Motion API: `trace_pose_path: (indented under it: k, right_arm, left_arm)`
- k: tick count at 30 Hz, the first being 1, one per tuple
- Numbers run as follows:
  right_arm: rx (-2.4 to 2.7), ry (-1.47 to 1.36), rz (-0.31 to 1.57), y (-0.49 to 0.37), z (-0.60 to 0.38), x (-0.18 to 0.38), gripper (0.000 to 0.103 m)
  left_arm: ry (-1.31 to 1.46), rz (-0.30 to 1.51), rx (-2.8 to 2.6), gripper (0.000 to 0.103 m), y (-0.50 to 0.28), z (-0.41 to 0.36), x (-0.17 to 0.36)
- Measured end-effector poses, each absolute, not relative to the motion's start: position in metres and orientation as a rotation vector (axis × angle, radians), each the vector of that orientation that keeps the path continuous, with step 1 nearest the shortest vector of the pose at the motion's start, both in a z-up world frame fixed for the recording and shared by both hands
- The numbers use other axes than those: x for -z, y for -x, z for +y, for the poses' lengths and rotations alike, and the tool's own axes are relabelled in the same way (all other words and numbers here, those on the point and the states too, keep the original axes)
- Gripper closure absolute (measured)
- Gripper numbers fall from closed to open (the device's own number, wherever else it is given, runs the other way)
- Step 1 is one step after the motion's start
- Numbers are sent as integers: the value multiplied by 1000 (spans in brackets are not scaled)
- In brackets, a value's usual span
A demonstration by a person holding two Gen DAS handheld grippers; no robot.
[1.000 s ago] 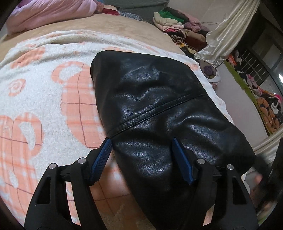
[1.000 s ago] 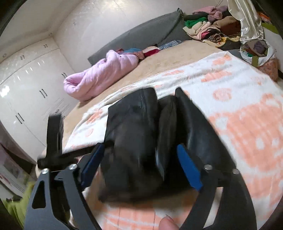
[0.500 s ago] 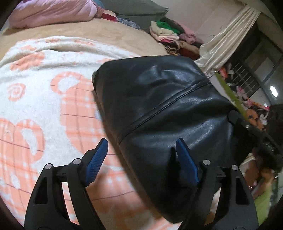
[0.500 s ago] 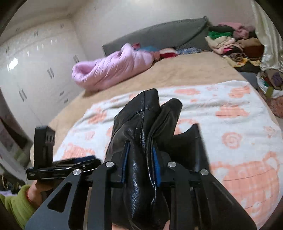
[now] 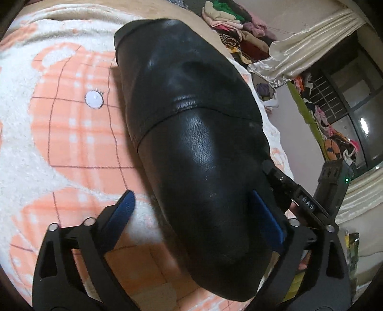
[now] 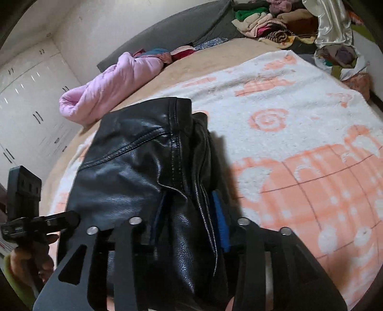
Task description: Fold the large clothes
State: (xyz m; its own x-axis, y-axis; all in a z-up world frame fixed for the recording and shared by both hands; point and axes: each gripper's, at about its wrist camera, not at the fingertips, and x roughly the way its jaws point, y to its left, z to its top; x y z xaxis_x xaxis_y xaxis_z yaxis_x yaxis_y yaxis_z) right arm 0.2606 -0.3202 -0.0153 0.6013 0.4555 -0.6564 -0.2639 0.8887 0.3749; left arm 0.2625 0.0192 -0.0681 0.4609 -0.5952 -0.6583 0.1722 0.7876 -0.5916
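Observation:
A folded black leather jacket [image 5: 191, 143] lies on the peach-and-white blanket [image 5: 71, 119]. My left gripper [image 5: 191, 195] straddles the jacket's near end, its jaws opening wide. The left pad [image 5: 124, 210] stands apart from the leather and the right pad [image 5: 265, 220] sits at the jacket's edge. In the right wrist view the jacket [image 6: 134, 179] shows its layered open edges. My right gripper [image 6: 189, 198] has a bunch of those leather folds between its jaws, which are opening, so the pinch is loosened. Each gripper shows at the edge of the other's view.
A pink quilt [image 6: 115, 83] lies at the bed's far side by a grey headboard [image 6: 167, 36]. A heap of clothes [image 6: 270, 21] sits at the far right corner, beside a cream curtain [image 5: 299, 55]. White wardrobes [image 6: 28, 107] line the left wall.
The left jaws spread wider and dropped closer over the jacket's end. The right jaws pinched the jacket's folded edges, then widened again, while the jacket settled lower on the blanket.

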Motion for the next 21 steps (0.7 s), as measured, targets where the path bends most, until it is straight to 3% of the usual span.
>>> trace_pose_path:
  k: [3, 7, 8, 9, 12, 17, 21]
  right_arm:
    - [-421, -295, 852, -259, -329, 11, 34]
    - [-479, -312, 900, -255, -340, 15, 27]
    - [-487, -325, 920, -255, -343, 20, 28]
    - [-502, -362, 934, -255, -347, 26, 41]
    - [-541, -560, 947, -249, -357, 50, 55]
    - [-517, -701, 916, -217, -338, 48, 56]
    - [-442, -554, 856, -193, -305, 46, 51]
  left_arm:
    - [466, 992, 504, 10, -264, 12, 68]
    - [455, 989, 508, 9, -268, 12, 65]
    - [453, 990, 509, 9, -269, 11, 66]
    - [447, 991, 510, 9, -268, 10, 66]
    - [402, 987, 507, 9, -270, 6, 66]
    - [267, 939, 450, 9, -280, 10, 44]
    - [185, 971, 425, 9, -290, 13, 47]
